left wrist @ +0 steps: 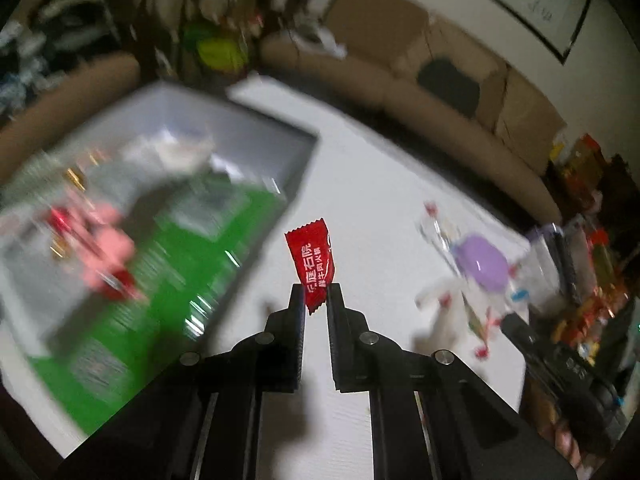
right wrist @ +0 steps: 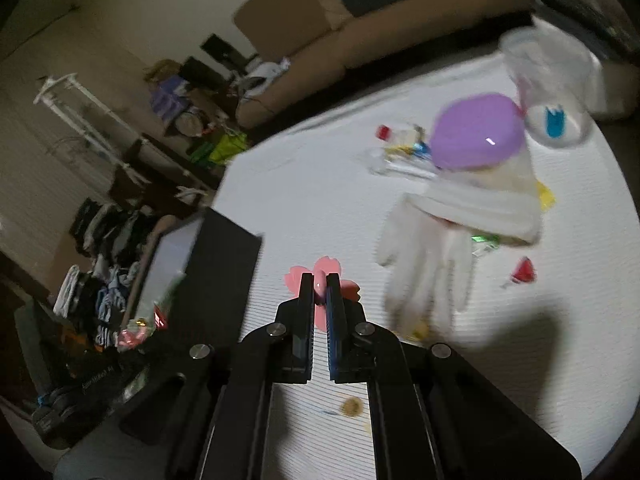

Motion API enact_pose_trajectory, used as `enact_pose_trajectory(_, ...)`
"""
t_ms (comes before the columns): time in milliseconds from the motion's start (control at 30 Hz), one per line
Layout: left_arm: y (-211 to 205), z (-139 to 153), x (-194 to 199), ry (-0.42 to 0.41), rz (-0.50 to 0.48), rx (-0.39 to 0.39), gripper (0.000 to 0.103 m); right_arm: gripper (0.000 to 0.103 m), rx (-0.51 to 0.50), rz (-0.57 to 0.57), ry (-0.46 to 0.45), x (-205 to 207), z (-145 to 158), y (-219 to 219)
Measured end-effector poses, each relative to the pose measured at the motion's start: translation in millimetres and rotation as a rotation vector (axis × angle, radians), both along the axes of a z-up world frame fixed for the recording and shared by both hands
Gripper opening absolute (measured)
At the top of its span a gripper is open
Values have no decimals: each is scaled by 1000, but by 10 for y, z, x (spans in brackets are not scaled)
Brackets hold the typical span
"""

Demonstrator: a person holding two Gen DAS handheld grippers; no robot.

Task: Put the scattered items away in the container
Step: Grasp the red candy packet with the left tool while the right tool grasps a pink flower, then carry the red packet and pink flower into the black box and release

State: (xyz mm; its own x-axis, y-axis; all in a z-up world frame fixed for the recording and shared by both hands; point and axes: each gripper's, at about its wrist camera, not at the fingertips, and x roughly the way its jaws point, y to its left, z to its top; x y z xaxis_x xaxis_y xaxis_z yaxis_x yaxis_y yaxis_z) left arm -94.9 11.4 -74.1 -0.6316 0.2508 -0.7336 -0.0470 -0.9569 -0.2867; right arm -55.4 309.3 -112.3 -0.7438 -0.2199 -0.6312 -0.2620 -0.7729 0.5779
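Observation:
My left gripper (left wrist: 315, 290) is shut on a red snack packet (left wrist: 311, 262) with white lettering, held upright above the white table (left wrist: 360, 168). The grey box container (left wrist: 240, 128) lies to its left, holding a green pack (left wrist: 168, 280), pink flower pieces (left wrist: 106, 252) and other blurred items. My right gripper (right wrist: 320, 286) is shut on a pink flower-shaped piece (right wrist: 328, 268), just right of the container's dark wall (right wrist: 216, 264). Scattered on the table are a purple lid (right wrist: 478, 136), a white glove (right wrist: 432, 248) and a small red wrapper (right wrist: 524, 270).
A clear plastic cup (right wrist: 548, 92) with a blue mark lies at the table's far right, beside small wrapped candies (right wrist: 404, 144). A brown sofa (left wrist: 440, 92) curves behind the table. Cluttered shelves and clothes (right wrist: 104, 256) stand to the left. A brown stain (right wrist: 352, 406) marks the tablecloth.

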Motion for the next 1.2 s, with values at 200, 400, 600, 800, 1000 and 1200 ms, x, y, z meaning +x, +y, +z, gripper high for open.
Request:
enact_pose_trajectory(200,-171,396,147,197,142,-196,9,5,113,138,154,-97,401,-470)
enact_pose_trajectory(400,-417,522,120,250,203,-261,9,5,143,242,229,-209,652,-1015)
enact_pose_trajectory(600,-748,499,100,233,253,-281,9,5,164,349,252,-357,744,-1597)
enact_pose_trajectory(800,-1371,338,71,124,326,-218,9,5,198,474,233,-458,717,-2138)
enact_pose_trajectory(1000,-1562,141,24,41,276,-140,10,5,199,536,205,-545,576,-2474)
enact_pose_trajectory(1200,-1460,49,-45,-1,220,-116,10,5,223,560,163,-627,442,-2681)
